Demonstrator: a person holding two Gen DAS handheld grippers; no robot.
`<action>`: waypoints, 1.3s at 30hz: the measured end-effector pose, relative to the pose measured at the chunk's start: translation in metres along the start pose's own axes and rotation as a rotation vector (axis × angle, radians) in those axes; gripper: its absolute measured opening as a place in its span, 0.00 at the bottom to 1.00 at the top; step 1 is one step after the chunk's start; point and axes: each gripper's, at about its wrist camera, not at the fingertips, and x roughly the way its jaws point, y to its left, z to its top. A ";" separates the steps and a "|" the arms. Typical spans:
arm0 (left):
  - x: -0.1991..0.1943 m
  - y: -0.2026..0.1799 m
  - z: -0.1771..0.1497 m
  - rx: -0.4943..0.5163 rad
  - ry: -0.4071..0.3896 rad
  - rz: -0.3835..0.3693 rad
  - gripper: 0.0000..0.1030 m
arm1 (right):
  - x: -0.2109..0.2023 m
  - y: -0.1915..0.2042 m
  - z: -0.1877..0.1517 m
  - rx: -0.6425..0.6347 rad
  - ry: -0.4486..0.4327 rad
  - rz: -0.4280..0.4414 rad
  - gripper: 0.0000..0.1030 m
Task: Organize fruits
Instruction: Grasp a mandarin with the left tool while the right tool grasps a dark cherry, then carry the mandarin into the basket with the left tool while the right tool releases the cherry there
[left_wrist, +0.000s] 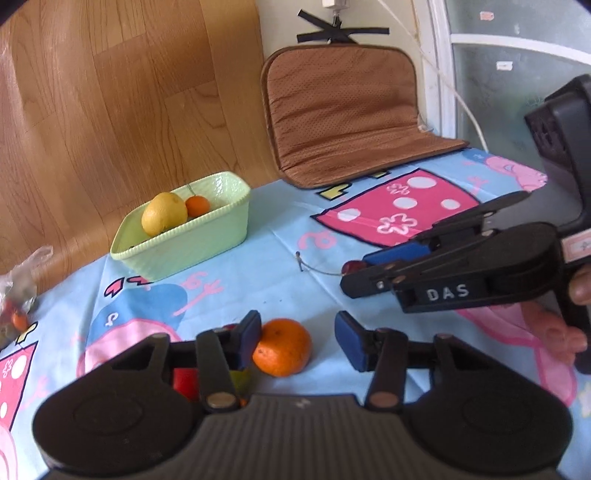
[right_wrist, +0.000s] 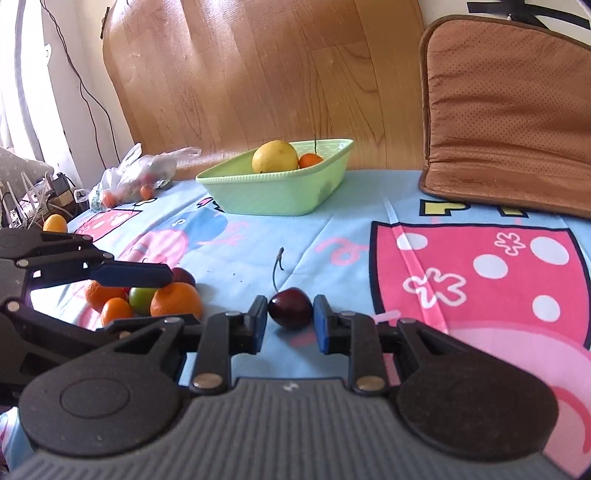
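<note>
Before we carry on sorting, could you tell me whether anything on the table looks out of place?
Mainly the fruit outside the green basket: a cherry lies alone on the cloth, and a small pile of oranges and a green fruit sits further left. Nothing looks spilled or damaged.

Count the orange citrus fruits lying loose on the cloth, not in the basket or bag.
3 in the right wrist view: a large tangerine between the left gripper's fingers, another behind them, a small one in front. More may hide behind the gripper.
</note>
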 end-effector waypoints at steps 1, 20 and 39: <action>-0.004 0.000 0.001 -0.008 -0.015 -0.032 0.37 | -0.001 -0.001 0.000 0.004 -0.001 0.004 0.29; 0.008 0.006 -0.005 0.072 0.017 0.061 0.43 | -0.003 -0.005 0.000 0.020 -0.001 0.023 0.29; 0.010 0.010 0.008 -0.011 -0.039 -0.014 0.36 | -0.013 -0.001 0.004 -0.005 -0.047 -0.004 0.28</action>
